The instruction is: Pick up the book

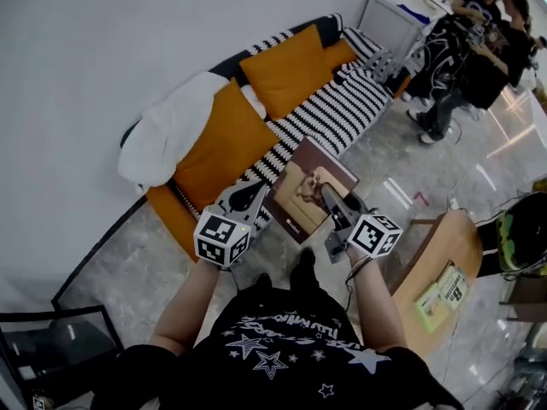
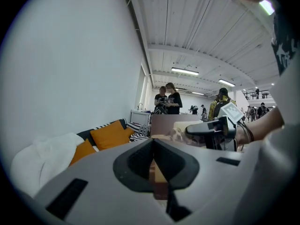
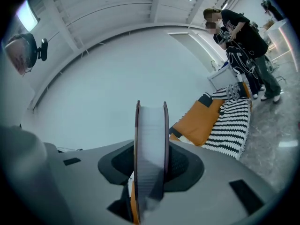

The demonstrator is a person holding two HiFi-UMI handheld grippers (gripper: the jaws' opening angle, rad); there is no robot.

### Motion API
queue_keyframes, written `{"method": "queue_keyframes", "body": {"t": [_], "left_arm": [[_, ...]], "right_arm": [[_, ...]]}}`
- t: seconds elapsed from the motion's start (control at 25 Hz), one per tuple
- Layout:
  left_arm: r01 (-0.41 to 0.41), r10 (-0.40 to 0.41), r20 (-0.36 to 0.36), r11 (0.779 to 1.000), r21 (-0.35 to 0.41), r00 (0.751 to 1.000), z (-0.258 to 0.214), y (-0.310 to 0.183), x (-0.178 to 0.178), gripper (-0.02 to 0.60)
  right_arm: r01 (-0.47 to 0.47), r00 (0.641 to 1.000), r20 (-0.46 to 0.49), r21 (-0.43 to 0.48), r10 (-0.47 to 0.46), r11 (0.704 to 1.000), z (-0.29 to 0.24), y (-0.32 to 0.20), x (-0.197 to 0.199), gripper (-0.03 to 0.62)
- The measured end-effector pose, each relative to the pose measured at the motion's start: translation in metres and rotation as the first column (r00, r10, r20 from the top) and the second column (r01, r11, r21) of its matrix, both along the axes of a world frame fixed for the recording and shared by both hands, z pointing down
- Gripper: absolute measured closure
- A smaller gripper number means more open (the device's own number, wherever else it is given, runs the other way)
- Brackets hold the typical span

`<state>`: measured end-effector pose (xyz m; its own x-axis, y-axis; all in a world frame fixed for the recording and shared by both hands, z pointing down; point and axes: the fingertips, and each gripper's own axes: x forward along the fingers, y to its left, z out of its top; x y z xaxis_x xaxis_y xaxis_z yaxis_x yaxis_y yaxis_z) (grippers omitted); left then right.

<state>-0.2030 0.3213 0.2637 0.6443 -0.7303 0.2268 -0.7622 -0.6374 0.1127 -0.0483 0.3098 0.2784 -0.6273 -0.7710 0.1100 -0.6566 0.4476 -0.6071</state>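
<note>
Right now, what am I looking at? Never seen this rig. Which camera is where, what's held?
No robot here: a person holds a two-jaw gripper in each hand; the marker cubes are part of them. The head view looks down: left gripper at picture left, right gripper at right, a book held between them above the floor. The other two cameras ride on the grippers and look along their jaws. The right gripper view shows jaws clamped on the book's page block, seen edge-on. The left gripper view shows jaws closed on a thin brown edge, apparently the book's cover. Behind stands a sofa with orange cushions and a white blanket; a wooden table at right carries a green leaflet.
</note>
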Motion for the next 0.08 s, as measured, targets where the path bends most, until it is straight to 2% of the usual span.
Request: {"method": "queue_keyframes", "body": {"t": [0.08], "left_arm": [[-0.005, 0.005, 0.002, 1.0, -0.001, 1.0, 0.0024, 0.003, -0.0076, 0.577]], "right_arm": [[-0.001, 1.0, -0.001, -0.001, 0.001, 1.0, 0.0019, 0.0058, -0.0087, 0.448]]}}
